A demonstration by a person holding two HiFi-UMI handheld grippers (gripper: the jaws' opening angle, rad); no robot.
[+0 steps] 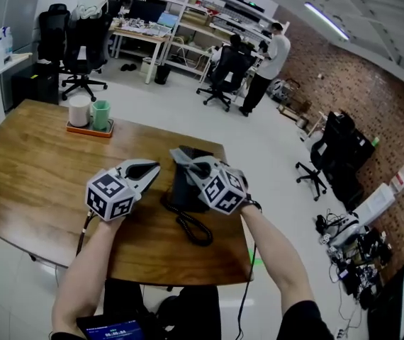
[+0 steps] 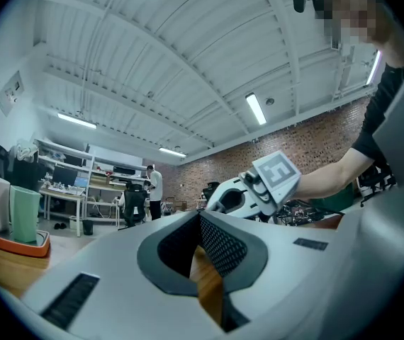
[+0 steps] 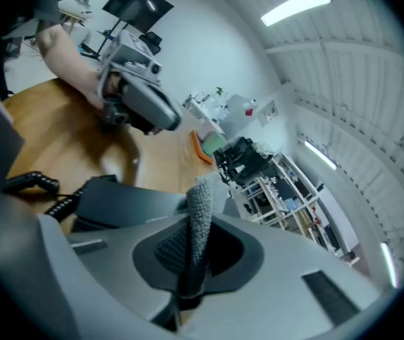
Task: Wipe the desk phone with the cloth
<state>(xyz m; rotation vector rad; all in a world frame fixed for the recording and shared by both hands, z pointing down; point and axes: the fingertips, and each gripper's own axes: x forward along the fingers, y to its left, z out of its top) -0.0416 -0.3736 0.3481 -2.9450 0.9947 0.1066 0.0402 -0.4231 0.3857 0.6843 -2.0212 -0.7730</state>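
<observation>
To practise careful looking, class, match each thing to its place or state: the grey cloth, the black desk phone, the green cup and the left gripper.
Things:
1. grey cloth
2. black desk phone
3. green cup
4. left gripper

Places or states:
A. on the orange tray, beside the white cup
B. jaws apart, nothing between them
C. clamped between the jaws of the right gripper
D. on the wooden table, with a black coiled cord trailing from it

Pairs: 1-C, 2-D, 3-A, 4-B
</observation>
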